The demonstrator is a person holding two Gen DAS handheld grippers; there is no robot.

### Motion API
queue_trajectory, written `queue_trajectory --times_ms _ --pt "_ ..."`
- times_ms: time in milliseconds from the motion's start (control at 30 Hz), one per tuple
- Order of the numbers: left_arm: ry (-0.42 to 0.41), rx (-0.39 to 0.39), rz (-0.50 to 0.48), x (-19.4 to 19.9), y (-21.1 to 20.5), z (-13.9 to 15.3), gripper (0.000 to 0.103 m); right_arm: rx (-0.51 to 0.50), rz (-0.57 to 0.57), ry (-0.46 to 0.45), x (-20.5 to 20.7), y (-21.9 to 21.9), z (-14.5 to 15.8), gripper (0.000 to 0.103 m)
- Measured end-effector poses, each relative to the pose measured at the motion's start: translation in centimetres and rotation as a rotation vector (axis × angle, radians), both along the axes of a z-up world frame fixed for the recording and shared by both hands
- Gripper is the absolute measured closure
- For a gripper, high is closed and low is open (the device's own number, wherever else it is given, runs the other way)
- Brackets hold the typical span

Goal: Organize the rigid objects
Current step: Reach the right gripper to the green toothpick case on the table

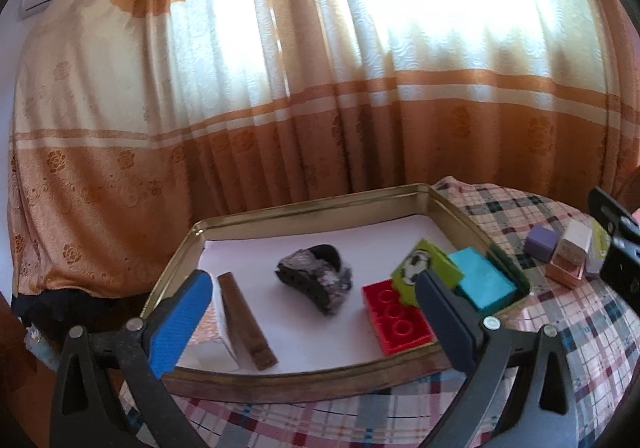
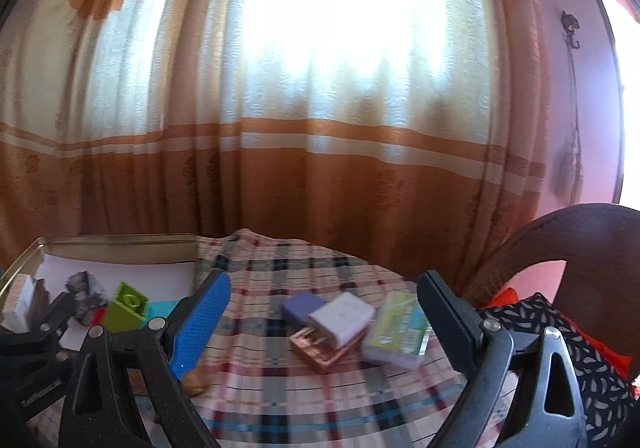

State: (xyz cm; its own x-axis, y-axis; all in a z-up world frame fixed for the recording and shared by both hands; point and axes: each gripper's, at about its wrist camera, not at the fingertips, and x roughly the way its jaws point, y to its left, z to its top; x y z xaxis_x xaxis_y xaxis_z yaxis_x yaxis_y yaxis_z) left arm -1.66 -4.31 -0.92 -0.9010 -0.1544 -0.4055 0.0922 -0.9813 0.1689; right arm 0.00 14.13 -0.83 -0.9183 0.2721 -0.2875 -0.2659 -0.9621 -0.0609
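Right gripper [image 2: 324, 312], jaws wide and empty, faces a cluster of 4 small boxes [image 2: 352, 328] lying dead ahead on the plaid cloth [image 2: 280, 400], nearer it than the equally open left gripper [image 1: 312, 312] over the tray [image 1: 304, 207].

— What lies ahead of the left gripper [image 1: 316, 312]?

— A gold tin tray [image 1: 312, 207] lined white. In it, a brown bar [image 1: 246, 322] against a white box [image 1: 214, 336] by the blue finger, a dark hair claw [image 1: 316, 280] between the fingers, and a red brick [image 1: 396, 322], green block [image 1: 424, 272] and teal block [image 1: 486, 282] by the dark finger.

— And the right gripper [image 2: 324, 322]?

— On the cloth between its fingers: a purple cube [image 2: 300, 306], a white box [image 2: 344, 320] leaning on a copper box [image 2: 316, 350], and a pale green packet [image 2: 398, 330].
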Motion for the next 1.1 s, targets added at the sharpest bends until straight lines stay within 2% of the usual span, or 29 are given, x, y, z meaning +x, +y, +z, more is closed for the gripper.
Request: queue_trajectory --times_ms 167,267,500,633,733,833,900,1067,1100 --pt "0.002 -0.002 -0.022 0.3 0.9 0.1 0.000 -0.036 -0.058 -0.007 0.1 2.8 0.0 0.007" --pt "-0.001 -0.001 -0.037 0.5 1.5 0.1 0.000 -0.120 -0.100 0.000 0.3 5.0 -0.1 0.007" --pt "-0.017 0.023 -0.110 1.2 3.8 0.0 0.000 -0.343 -0.187 -0.046 0.0 10.3 -1.4 0.007" --pt "-0.034 0.031 -0.162 1.6 5.5 -0.1 0.000 -0.414 -0.219 -0.064 -0.2 11.9 -2.0 0.008" --pt "-0.019 -0.003 -0.197 2.2 7.0 0.0 0.000 -0.422 -0.216 -0.089 -0.8 12.3 -2.2 0.016" --pt "0.000 -0.038 -0.217 2.7 7.9 0.1 0.000 -0.420 -0.195 -0.133 -1.6 12.3 -2.5 0.018" --pt "0.001 -0.037 -0.224 2.7 8.0 0.2 0.000 -0.415 -0.179 -0.173 -2.4 12.2 -2.8 0.021" --pt "-0.019 -0.012 -0.229 2.5 7.8 0.2 0.000 -0.400 -0.167 -0.268 -4.5 12.2 -3.7 0.035" --pt "-0.022 -0.009 -0.229 2.4 7.8 0.1 0.000 -0.409 -0.161 -0.291 -5.0 12.3 -4.0 0.042"
